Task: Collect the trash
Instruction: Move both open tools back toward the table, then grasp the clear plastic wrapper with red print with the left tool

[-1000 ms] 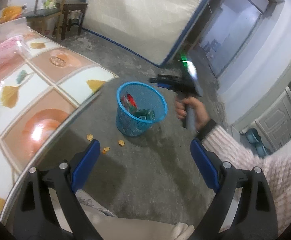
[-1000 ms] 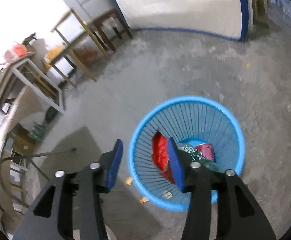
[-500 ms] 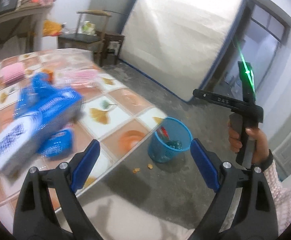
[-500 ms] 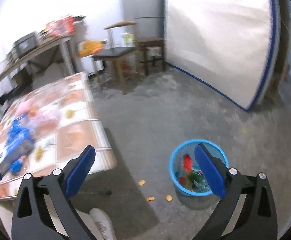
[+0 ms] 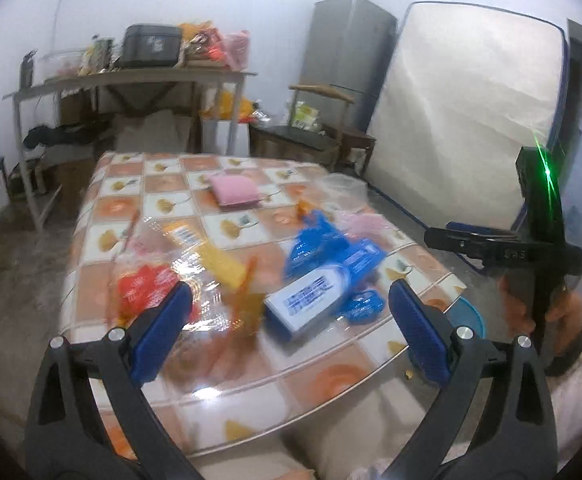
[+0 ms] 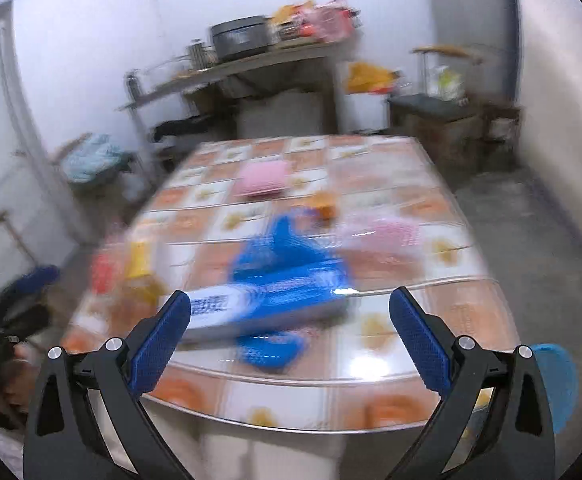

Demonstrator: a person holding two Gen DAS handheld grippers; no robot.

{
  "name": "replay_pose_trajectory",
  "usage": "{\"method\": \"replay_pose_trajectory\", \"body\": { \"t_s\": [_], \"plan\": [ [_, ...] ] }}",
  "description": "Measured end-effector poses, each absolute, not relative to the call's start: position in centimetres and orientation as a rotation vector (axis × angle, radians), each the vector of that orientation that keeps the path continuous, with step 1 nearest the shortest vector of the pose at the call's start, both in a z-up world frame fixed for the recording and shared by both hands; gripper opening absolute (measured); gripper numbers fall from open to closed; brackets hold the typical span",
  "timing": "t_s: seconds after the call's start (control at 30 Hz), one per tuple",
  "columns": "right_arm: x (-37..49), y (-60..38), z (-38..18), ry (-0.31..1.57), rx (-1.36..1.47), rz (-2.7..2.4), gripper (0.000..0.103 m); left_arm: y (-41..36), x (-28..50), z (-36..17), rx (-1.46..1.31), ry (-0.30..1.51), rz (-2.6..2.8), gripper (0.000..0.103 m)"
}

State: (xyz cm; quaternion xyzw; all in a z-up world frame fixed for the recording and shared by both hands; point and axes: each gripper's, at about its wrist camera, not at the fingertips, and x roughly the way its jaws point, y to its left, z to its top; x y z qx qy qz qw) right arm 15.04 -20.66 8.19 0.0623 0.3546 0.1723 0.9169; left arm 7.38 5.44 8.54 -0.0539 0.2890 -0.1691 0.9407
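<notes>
Tiled-pattern worktop (image 5: pixel 251 236) is strewn with wrappers at frame centre: a blue-and-white pack (image 5: pixel 323 292), a red wrapper (image 5: pixel 139 284), a pink pack (image 5: pixel 235 194). Left claw (image 5: pixel 287 332) and right claw (image 6: pixel 289 338) are spread wide, nothing held, the left's jaws just opened further. A blue bin (image 6: pixel 557 384) is glimpsed lower right.

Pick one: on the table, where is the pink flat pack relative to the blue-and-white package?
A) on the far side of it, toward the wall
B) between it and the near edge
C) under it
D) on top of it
A. In both wrist views the pink flat pack lies apart from the blue-and-white package, further up the tiled table toward the back wall, not touching it.
</notes>
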Motion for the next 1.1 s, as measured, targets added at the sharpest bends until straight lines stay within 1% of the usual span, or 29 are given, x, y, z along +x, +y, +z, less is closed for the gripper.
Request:
{"method": "replay_pose_trajectory", "body": {
  "t_s": [0.13,0.23,0.33,0.47,0.57,0.77,0.8,0.83,0.93,1.1],
  "plan": [
    [15.9,-18.7,7.0,0.745,0.182,0.348,0.097,7.5,8.4,7.6,-0.101,0.628,-0.280,0.095],
    [17.2,-17.9,6.2,0.775,0.241,0.393,0.097,7.7,9.3,6.6,0.015,0.637,-0.207,0.095],
    [18.6,-17.2,5.9,0.792,0.223,0.399,0.097,7.8,10.5,5.3,0.117,0.664,-0.203,0.095],
    [20.6,-16.8,4.9,0.807,0.234,0.385,0.097,6.3,12.3,3.1,0.269,0.731,-0.215,0.095],
    [21.6,-16.7,3.7,0.838,0.263,0.395,0.097,5.3,12.9,1.9,0.385,0.736,-0.167,0.095],
    [23.1,-16.1,2.0,0.893,0.279,0.413,0.097,5.0,13.6,0.9,0.465,0.749,-0.135,0.094],
    [23.3,-16.1,1.8,0.896,0.285,0.416,0.097,5.0,13.7,1.0,0.464,0.748,-0.136,0.088],
    [23.4,-16.1,1.7,0.898,0.288,0.418,0.097,5.2,13.7,1.2,0.459,0.746,-0.137,0.077],
    [23.4,-16.0,1.5,0.895,0.284,0.420,0.097,6.0,13.9,1.8,0.396,0.764,-0.148,0.066],
    [23.3,-16.2,1.5,0.884,0.301,0.430,0.097,7.7,13.7,2.8,0.269,0.786,-0.167,0.058]
  ]
}}
